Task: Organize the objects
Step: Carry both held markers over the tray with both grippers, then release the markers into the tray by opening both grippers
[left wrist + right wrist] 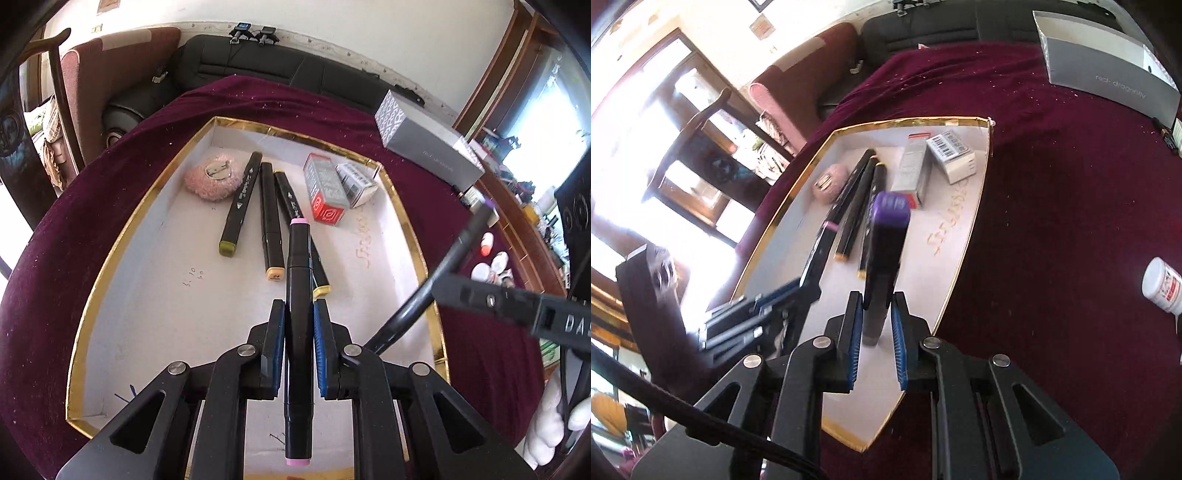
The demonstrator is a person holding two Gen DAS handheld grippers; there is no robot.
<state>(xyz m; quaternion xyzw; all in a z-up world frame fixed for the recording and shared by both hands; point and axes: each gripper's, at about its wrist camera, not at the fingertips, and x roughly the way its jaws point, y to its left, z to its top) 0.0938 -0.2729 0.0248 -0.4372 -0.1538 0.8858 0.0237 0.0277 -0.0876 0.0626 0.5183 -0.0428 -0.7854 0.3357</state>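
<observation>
While both tongs hover over tray (pixel 413 236), L tongs (pixel 299 325) clamp pink marker (pixel 298 332), R tongs (pixel 877 317) clamp purple marker (pixel 884 258); risk: tips knock laid markers (pixel 271 221) askew.

We see a table draped in a dark maroon velvet cloth (pixel 369 110), flecked with pale crumbs. Behind the table, a black leather sofa (pixel 280 68) stands against an off-white wall (pixel 369 26) whose lower edge looks chipped and speckled. Beside the sofa, at the table's far left corner, is a maroon upholstered armchair (pixel 110 62), and nearer than that a dark wooden chair (pixel 698 122) with a curved back. Bright daylight pours through wood-framed windows (pixel 661 110) on the table's left, washing out that side in the right wrist view. On the table's right, another window (pixel 535 96) in a brown wooden frame glows above a cluttered ledge.
</observation>
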